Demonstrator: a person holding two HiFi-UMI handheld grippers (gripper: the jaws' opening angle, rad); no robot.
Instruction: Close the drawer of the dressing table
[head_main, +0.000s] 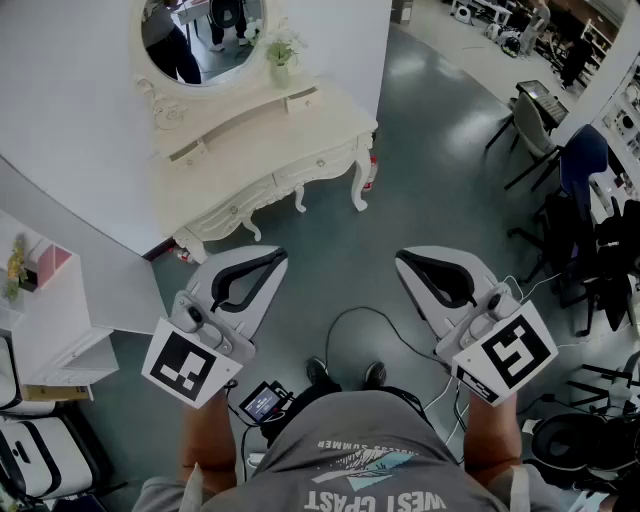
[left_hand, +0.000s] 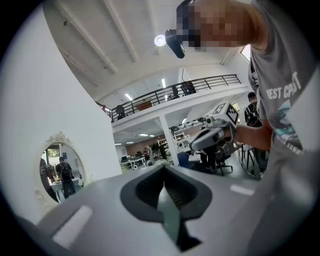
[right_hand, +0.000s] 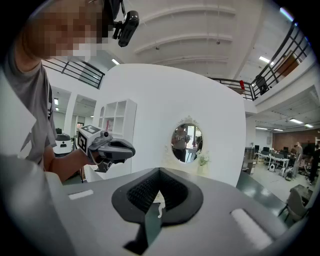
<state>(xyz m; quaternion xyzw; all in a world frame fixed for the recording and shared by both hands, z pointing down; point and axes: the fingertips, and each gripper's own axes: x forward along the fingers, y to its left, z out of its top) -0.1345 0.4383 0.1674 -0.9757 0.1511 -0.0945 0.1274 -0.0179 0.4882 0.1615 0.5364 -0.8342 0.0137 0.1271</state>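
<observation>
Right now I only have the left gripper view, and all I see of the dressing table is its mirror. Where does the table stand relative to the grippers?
Observer: In the head view the dressing table stands ahead, left of centre. The left gripper and right gripper both hang short of it, over the floor.
Operator: Is the right one carrying anything?
Observer: No. The right gripper view shows its fingers together with nothing between them.
Operator: Which drawer is out?
Observer: I cannot tell from this angle. The head view shows a small drawer on the tabletop near a small plant, and wider front drawers below.
</observation>
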